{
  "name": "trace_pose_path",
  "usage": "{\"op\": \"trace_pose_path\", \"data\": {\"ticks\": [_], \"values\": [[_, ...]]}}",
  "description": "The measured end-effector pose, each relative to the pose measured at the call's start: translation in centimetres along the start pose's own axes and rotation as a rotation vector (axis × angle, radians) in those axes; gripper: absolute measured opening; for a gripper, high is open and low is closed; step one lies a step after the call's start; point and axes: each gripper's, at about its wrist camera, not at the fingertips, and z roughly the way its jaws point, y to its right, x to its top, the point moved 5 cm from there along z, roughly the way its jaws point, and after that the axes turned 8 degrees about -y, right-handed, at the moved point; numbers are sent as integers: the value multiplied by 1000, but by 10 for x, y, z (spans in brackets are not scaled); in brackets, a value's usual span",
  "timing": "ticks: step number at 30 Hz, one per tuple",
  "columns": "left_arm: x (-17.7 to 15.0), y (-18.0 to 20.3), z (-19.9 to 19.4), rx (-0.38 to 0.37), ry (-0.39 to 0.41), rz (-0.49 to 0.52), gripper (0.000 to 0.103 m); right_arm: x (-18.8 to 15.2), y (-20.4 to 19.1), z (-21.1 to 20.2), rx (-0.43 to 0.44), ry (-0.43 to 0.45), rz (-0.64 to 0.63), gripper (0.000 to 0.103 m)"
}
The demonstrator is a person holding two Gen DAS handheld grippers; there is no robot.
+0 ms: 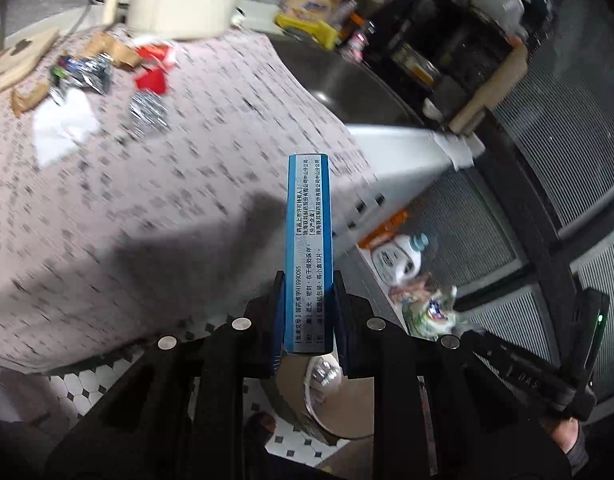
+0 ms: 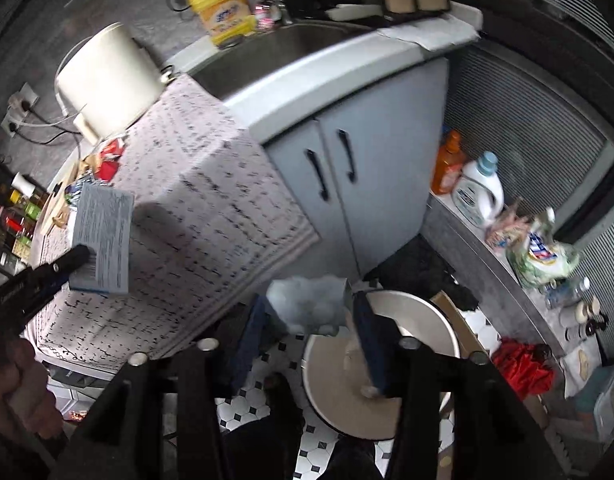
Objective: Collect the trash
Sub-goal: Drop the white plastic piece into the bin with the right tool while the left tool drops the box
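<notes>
Now | left claw [image 1: 309, 300] clenched on blue medicine box [image 1: 309, 248] | right claw [image 2: 307, 332] grasping crumpled tissue [image 2: 307, 304] above round bin [image 2: 347, 392]

The floor [image 2: 247, 404] is white hexagonal tile with small black insets. A patterned cloth [image 2: 211, 200] covers the tabletop. Beside it, a stainless sink [image 2: 291, 46] sits in a white counter above a grey two-door cabinet [image 2: 359, 184] with black handles. Ribbed grey panels [image 2: 519, 120] line the right wall. A low grey ledge [image 2: 467, 236] runs below them.
</notes>
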Motion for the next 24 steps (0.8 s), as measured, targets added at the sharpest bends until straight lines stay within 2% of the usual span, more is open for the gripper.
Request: {"op": "trace_pose_path", "data": {"ticks": [8,16,22,24], "values": [[-38,56,41,-46,-93,68,21,-21,61,-19,-39,23,57,54],[-71,107,83,-80,-222,165,21,-42,115,-40,-66,57,153,54],[-91,130,108,-85,-324,218,23,-60,145,-48,-82,66,221,54],[-98,134,117,-80,-365,226,39,-64,152,-49,-85,68,238,54]]}}
